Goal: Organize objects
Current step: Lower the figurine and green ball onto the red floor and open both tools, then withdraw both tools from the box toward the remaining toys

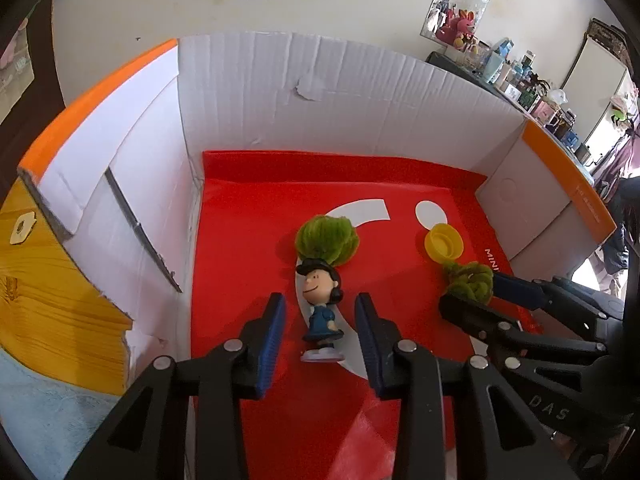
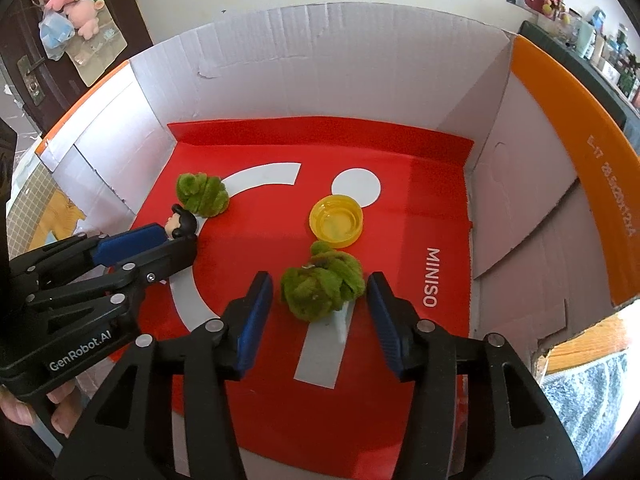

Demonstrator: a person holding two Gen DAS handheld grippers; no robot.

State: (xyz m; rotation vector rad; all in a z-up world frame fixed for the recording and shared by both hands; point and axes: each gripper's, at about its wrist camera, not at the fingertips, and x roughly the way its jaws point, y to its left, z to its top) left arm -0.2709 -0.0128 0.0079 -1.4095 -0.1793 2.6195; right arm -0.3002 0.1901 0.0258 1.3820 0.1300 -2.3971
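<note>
Setting things down inside the box (image 2: 320, 80), the left gripper (image 1: 320, 336) is released around the figurine (image 1: 320, 312) near its left wall, the right gripper (image 2: 320, 320) around the green tuft (image 2: 320, 288) mid-floor; both are best lifted straight up.

My left tongs (image 2: 176, 240) hiding the figurine's (image 2: 182, 222) body in the right view, shelf clutter (image 1: 532, 84) too small to tell, my fingers (image 2: 24, 412) cut off at the edge
</note>
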